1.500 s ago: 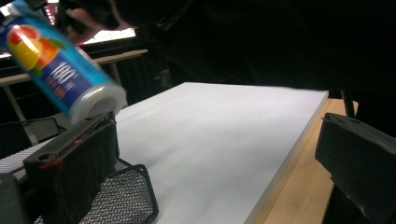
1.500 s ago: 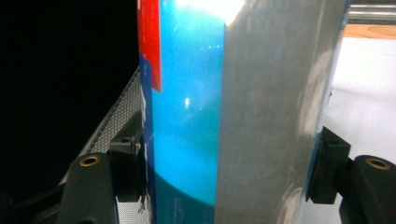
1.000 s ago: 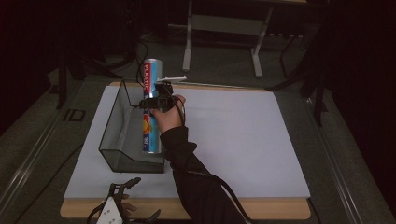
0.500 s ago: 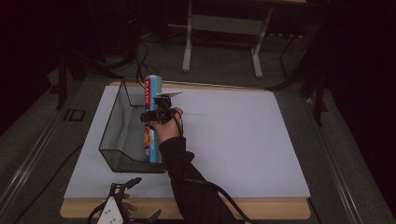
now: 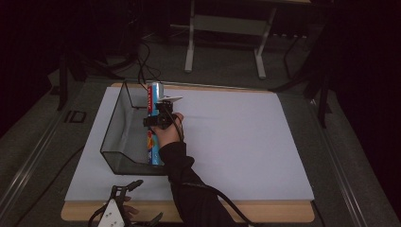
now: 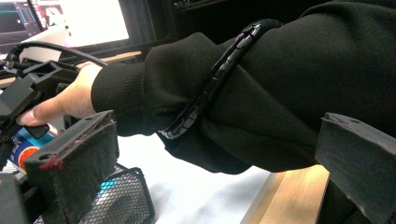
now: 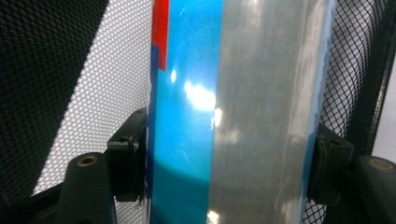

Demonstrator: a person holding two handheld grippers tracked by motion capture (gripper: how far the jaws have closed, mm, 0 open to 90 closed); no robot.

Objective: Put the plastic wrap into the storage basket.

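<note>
- Dark studio space surrounds a wooden desk [image 5: 288, 218] covered by a white sheet [image 5: 236, 142]; a metal stand [image 5: 224, 28] sits on the floor beyond the far edge.
- A person's right arm in a black sleeve [image 5: 189, 189] reaches from the near edge toward the far-left part of the desk, wrist straight, hand wrapped around the right gripper [image 5: 160, 119].
- That gripper's jaws bracket a tall blue, red and silver can [image 5: 154, 124], one pad on each side of it in the right gripper view; they have just been easing apart, yet the pads look pressed to the can's wall [image 7: 224, 112].
- The can stands upright inside a black mesh basket [image 5: 116, 137], against the basket's right-hand wall, in the left half of the desk.
- A red strip with white lettering runs down the can; the words are too small to read. Bright orange and blue artwork marks its lower part [image 6: 21, 149].
- The left gripper [image 5: 124, 208] rests at the near-left edge of the desk, jaws spread wide with nothing between them; past its pads [image 6: 74, 158], its own camera looks at the sleeve and a black cable [image 6: 219, 74] lying over it.
- Open white sheet runs from the basket to the desk's right edge and far-right corner.
</note>
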